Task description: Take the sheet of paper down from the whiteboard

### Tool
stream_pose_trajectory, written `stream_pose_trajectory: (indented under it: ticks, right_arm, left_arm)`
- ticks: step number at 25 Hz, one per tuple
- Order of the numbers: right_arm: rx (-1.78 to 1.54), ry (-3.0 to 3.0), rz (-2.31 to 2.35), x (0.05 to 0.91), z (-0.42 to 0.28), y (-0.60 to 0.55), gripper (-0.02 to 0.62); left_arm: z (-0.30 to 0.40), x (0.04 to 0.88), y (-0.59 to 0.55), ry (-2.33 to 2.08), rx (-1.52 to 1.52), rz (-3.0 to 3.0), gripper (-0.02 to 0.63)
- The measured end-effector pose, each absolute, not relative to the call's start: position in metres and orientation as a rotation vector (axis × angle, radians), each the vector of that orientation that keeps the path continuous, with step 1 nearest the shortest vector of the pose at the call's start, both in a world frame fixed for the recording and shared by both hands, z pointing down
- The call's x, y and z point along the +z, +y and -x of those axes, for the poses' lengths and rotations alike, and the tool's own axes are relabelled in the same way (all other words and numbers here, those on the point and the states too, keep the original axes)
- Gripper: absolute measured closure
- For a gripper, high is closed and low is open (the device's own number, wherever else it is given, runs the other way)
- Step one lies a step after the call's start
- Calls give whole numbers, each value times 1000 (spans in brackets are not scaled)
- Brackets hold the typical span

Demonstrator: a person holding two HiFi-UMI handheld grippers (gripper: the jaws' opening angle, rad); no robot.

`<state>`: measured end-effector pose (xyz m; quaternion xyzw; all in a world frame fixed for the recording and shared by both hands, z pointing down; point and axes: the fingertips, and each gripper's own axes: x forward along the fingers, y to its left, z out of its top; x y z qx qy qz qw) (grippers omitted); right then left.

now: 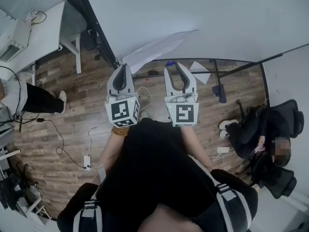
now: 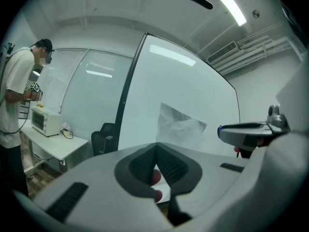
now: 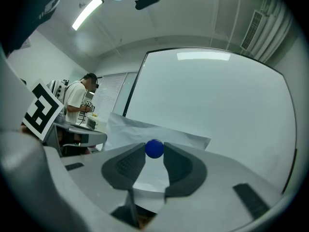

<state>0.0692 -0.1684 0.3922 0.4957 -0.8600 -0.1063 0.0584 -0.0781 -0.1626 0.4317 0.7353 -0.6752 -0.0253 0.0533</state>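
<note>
Paper-thin and creased, the sheet of paper (image 3: 137, 129) hangs on the whiteboard (image 3: 217, 105) under a blue magnet (image 3: 154, 149).
My right tool (image 1: 175, 71) is clamped on the magnet at the sheet's top edge. My left tool (image 2: 155, 146) is closed by its left side, though I can't tell whether it has caught the paper. It looks light, floppy and easy to tear, so I'd pinch a free edge rather than drag it.

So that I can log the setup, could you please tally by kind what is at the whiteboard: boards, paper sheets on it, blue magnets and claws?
whiteboard: 1
sheet of paper: 1
blue magnet: 1
claws: 2 (left claw, right claw)
Total: 5
</note>
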Motion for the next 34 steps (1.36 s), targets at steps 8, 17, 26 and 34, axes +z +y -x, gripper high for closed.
stream_pose_trajectory:
  ticks: [8, 17, 26, 34]
  right_arm:
    - [-314, -2598, -1523, 391, -70, -167, 480]
    - [-318, -2575, -1511, 397, -76, -169, 480]
    - [-328, -2518, -1567, 383, -108, -174, 480]
    - [-359, -2522, -1634, 370, -137, -180, 480]
  left_arm:
    - [79, 433, -162, -2043, -68, -2245, 597]
    - [81, 436, -162, -2043, -67, -2235, 597]
    - [75, 434, -161, -2048, -60, -2241, 597]
    - [76, 433, -169, -2041, -65, -2242, 597]
